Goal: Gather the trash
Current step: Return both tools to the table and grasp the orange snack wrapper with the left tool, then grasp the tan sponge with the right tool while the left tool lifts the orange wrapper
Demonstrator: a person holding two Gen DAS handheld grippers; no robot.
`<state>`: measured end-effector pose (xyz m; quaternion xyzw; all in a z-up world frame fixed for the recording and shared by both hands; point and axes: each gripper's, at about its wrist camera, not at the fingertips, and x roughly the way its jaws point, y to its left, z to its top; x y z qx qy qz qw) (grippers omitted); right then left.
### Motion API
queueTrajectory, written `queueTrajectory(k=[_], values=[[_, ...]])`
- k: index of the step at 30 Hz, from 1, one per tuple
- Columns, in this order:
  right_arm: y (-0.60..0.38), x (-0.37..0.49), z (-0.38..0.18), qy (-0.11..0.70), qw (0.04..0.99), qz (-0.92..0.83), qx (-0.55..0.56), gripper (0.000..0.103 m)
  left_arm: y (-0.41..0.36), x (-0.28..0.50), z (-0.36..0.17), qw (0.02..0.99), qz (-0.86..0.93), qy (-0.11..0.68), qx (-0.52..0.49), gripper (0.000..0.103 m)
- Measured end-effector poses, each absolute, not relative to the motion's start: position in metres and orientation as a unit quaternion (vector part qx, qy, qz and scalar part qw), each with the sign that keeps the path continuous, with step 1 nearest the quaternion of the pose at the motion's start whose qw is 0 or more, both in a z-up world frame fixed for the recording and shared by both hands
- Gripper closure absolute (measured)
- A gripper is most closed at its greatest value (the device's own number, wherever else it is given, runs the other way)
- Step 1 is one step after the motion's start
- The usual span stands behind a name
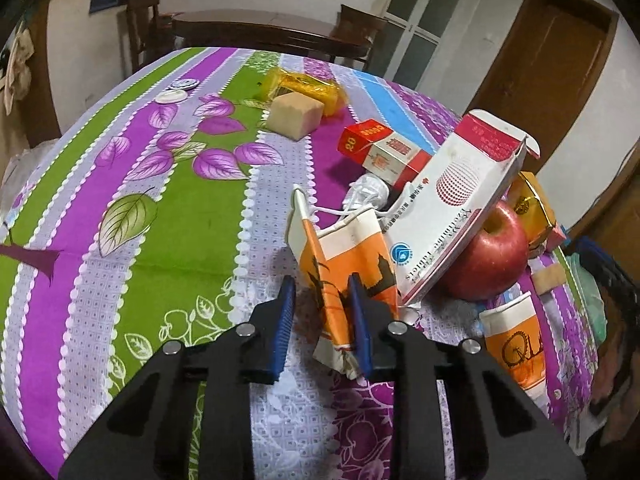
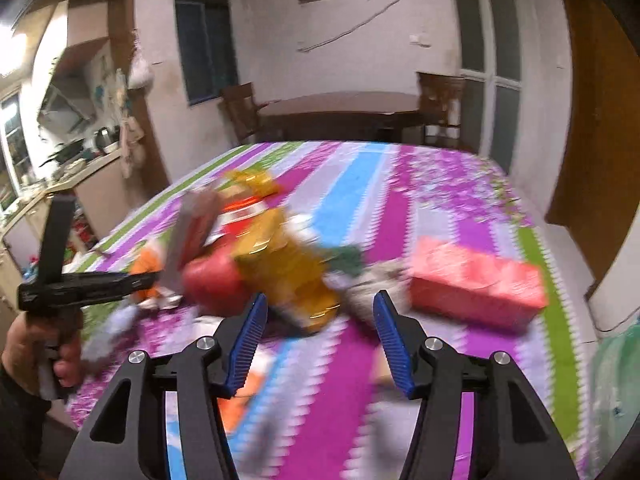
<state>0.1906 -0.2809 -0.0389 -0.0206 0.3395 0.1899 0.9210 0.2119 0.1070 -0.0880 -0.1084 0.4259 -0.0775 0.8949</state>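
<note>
In the left wrist view my left gripper (image 1: 322,292) has its blue pads on either side of a crushed orange-and-white paper cup (image 1: 340,264) on the striped tablecloth (image 1: 160,208), with a gap still on the left side. A white medicine box (image 1: 452,208) leans on a red apple (image 1: 486,256) just right of it. A second paper cup (image 1: 514,352) lies at the right. In the blurred right wrist view my right gripper (image 2: 318,304) is open and empty above the table, in front of a yellow wrapper (image 2: 288,264) and the apple (image 2: 212,284).
A red cigarette box (image 1: 380,148), a tan block (image 1: 294,114), yellow packaging (image 1: 304,88), crumpled white plastic (image 1: 366,192) and two small lids (image 1: 176,92) lie on the table. A pink box (image 2: 476,284) sits right. The left handle and hand (image 2: 52,288) show at left. Chairs and a dark table stand behind.
</note>
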Motion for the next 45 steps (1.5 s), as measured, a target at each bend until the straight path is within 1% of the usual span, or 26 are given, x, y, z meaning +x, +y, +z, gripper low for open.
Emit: queueTrajectory(k=[3, 6, 8, 11, 19, 20, 22, 23, 26, 28, 29, 30, 32, 35, 37, 38, 43, 45], values=[[-0.304, 0.199, -0.048, 0.372, 0.907, 0.176, -0.089, 0.045, 0.108, 0.214, -0.087, 0.892, -0.089, 0.43, -0.102, 0.079], [-0.307, 0.195, -0.053, 0.379, 0.88, 0.225, -0.178, 0.044, 0.109, 0.216, -0.088, 0.891, -0.098, 0.433, -0.098, 0.078], [-0.304, 0.197, -0.058, 0.395, 0.842, 0.275, -0.242, 0.044, 0.111, 0.217, -0.088, 0.888, -0.107, 0.436, -0.098, 0.078], [-0.299, 0.212, -0.063, 0.415, 0.805, 0.304, -0.295, 0.044, 0.112, 0.22, -0.089, 0.885, -0.116, 0.44, -0.099, 0.078], [-0.28, 0.251, -0.076, 0.445, 0.75, 0.36, -0.332, 0.045, 0.111, 0.222, -0.088, 0.881, -0.121, 0.448, -0.092, 0.078], [-0.277, 0.252, -0.083, 0.449, 0.747, 0.36, -0.334, 0.047, 0.11, 0.223, -0.088, 0.881, -0.12, 0.448, -0.091, 0.078], [-0.274, 0.248, -0.084, 0.447, 0.754, 0.358, -0.323, 0.052, 0.109, 0.224, -0.088, 0.882, -0.118, 0.448, -0.09, 0.078], [-0.274, 0.246, -0.085, 0.442, 0.763, 0.35, -0.317, 0.056, 0.109, 0.224, -0.088, 0.882, -0.116, 0.447, -0.091, 0.078], [-0.281, 0.24, -0.086, 0.433, 0.79, 0.322, -0.291, 0.06, 0.108, 0.221, -0.088, 0.887, -0.107, 0.44, -0.089, 0.079], [-0.283, 0.23, -0.085, 0.422, 0.811, 0.3, -0.273, 0.063, 0.105, 0.217, -0.087, 0.893, -0.097, 0.431, -0.086, 0.084], [-0.285, 0.226, -0.084, 0.418, 0.822, 0.29, -0.257, 0.065, 0.104, 0.215, -0.086, 0.896, -0.09, 0.426, -0.082, 0.09], [-0.287, 0.22, -0.08, 0.409, 0.838, 0.276, -0.233, 0.066, 0.102, 0.213, -0.086, 0.899, -0.082, 0.422, -0.077, 0.093], [-0.29, 0.207, -0.074, 0.392, 0.868, 0.247, -0.178, 0.067, 0.097, 0.207, -0.084, 0.906, -0.071, 0.412, -0.071, 0.094], [-0.288, 0.191, -0.068, 0.37, 0.894, 0.221, -0.124, 0.069, 0.091, 0.195, -0.078, 0.917, -0.055, 0.392, -0.06, 0.094], [-0.286, 0.177, -0.063, 0.348, 0.912, 0.202, -0.086, 0.069, 0.088, 0.186, -0.071, 0.924, -0.046, 0.375, -0.055, 0.096], [-0.283, 0.17, -0.061, 0.337, 0.919, 0.194, -0.069, 0.069, 0.089, 0.183, -0.068, 0.927, -0.044, 0.368, -0.055, 0.099], [-0.27, 0.146, -0.051, 0.293, 0.94, 0.175, -0.02, 0.069, 0.078, 0.153, -0.045, 0.948, -0.029, 0.315, -0.039, 0.099], [-0.263, 0.136, -0.047, 0.282, 0.943, 0.174, -0.012, 0.069, 0.071, 0.142, -0.037, 0.954, -0.03, 0.297, -0.032, 0.102]])
